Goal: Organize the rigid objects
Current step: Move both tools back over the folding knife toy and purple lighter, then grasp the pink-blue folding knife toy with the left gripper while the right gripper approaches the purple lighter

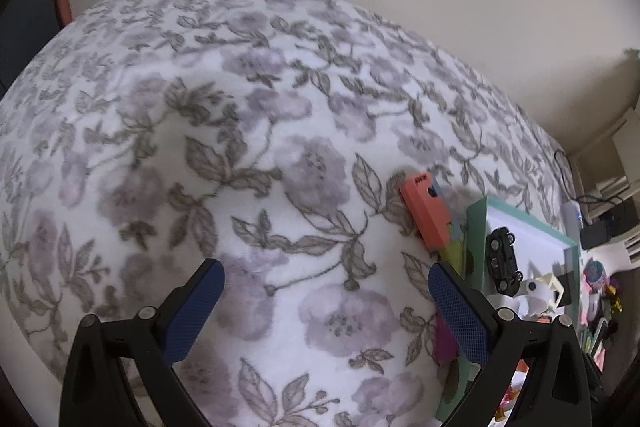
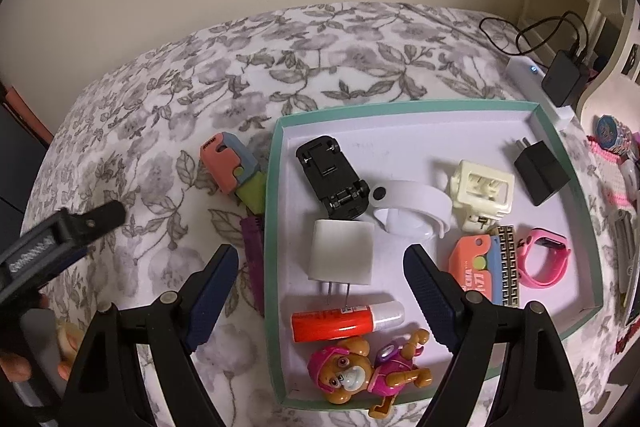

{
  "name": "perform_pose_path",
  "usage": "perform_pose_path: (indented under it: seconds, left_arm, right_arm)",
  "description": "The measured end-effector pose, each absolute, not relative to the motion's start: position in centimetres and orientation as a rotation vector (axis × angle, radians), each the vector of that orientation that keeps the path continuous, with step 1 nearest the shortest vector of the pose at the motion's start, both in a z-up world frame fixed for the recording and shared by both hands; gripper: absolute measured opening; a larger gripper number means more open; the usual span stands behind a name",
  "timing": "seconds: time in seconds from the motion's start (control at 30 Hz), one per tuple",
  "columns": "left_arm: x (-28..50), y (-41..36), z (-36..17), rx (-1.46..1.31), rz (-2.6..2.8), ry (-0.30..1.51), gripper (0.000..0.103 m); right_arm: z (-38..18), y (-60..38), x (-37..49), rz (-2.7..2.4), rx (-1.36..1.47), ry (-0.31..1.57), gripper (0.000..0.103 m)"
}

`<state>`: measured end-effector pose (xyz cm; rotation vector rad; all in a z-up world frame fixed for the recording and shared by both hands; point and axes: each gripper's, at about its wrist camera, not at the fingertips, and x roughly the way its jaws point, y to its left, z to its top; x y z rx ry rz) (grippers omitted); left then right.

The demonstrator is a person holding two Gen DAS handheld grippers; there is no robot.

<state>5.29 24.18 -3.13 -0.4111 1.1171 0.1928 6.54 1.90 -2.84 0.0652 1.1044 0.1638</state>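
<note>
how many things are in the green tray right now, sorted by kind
In the green tray:
Plug chargers: 2, white, black
Toys: 3, black car, cream vehicle, pup figure
Glue stick: 1
Pink watch: 1
White holder: 1
Orange gadget: 1
Patterned bar: 1
Total: 10

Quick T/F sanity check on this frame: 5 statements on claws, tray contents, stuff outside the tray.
1. Both claws are open and hold nothing. True: the left claw and right claw both gape empty.
2. The black toy car lies inside the green-rimmed tray. True.
3. The white charger sits on the bedspread outside the tray. False: it lies in the tray, prongs toward the camera.
4. The orange, blue and green toy is in the tray. False: it lies on the floral bedspread, just outside the tray's left wall.
5. The pink watch lies in the tray near its right wall. True.
</note>
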Motion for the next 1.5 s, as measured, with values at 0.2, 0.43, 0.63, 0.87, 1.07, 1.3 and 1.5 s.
perform_pose_path:
  seconds: [0.2,0.43,0.63,0.87,1.07,1.3,1.5]
  left_arm:
    - [8.0,23.1,-3.8,-0.400,0.159,1.131,0.103]
    - [11.1,21.1,-5.6,-0.411,0.125,1.166,0.103]
    - [13.1,18.9,-6.9,-0.368,0.111,1.186,0.103]
    - [15.1,17.7,-8.3,-0.292,0.125,1.195,0.103]
    - [15.9,16.9,-9.0,-0.247,0.131,1.193,0.103]
    - [16.2,16.2,-9.4,-0.207,0.143,1.192,0.102]
    - [15.8,15.8,-8.7,-0.204,0.110,1.198,0.074]
  right_arm:
    - [-3.6,2.3,7.6,0.154,0.054,1.122,0.085]
    - [-3.9,2.2,9.8,0.119,0.039,1.121,0.085]
    - [-3.7,2.3,11.5,0.084,0.004,1.097,0.085]
    - [-4.2,1.4,13.2,0.029,0.015,1.102,0.085]
    - [-4.8,1.4,13.8,0.014,0.005,1.105,0.085]
    - [-4.9,1.3,13.9,0.008,0.008,1.112,0.085]
    - [-4.4,1.3,13.5,0.002,0.014,1.107,0.085]
